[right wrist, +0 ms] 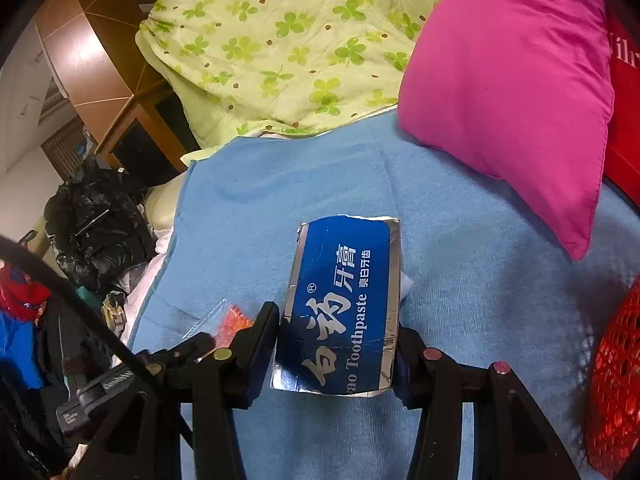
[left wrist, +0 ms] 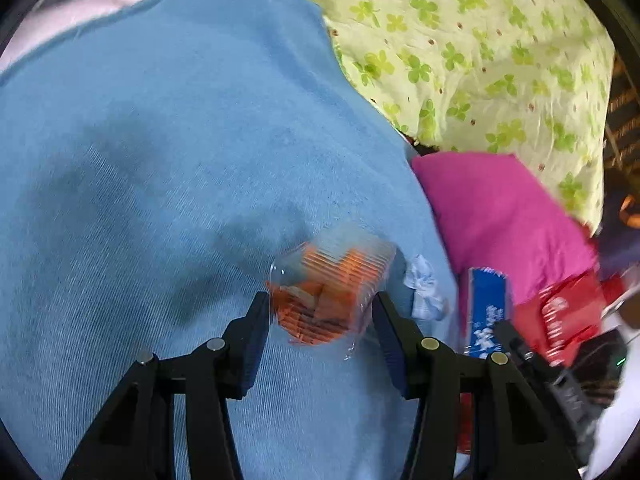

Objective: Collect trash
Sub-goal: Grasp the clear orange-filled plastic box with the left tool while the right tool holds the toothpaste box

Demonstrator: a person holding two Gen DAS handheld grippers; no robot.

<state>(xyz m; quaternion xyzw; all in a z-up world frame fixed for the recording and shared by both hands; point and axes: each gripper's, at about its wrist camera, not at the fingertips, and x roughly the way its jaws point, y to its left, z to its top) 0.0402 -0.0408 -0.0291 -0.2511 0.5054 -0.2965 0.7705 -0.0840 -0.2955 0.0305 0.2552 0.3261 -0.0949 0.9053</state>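
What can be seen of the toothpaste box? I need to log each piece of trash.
The toothpaste box is a flattened blue carton with silver foil edges, white Chinese characters and the word "Toothpaste". It looks creased. The right hand-held gripper clamps its near end from both sides, its far end pointing out over the blue blanket.

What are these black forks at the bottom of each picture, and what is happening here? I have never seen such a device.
They are hand-held grippers: a person holds one in each hand, and each carries a camera looking along its two fingers. One picture is from the left gripper, whose fingers stand around a clear packet with orange contents on a blue blanket. The other is from the right gripper, shut on a blue toothpaste box. A pink pillow and a green clover quilt lie behind.
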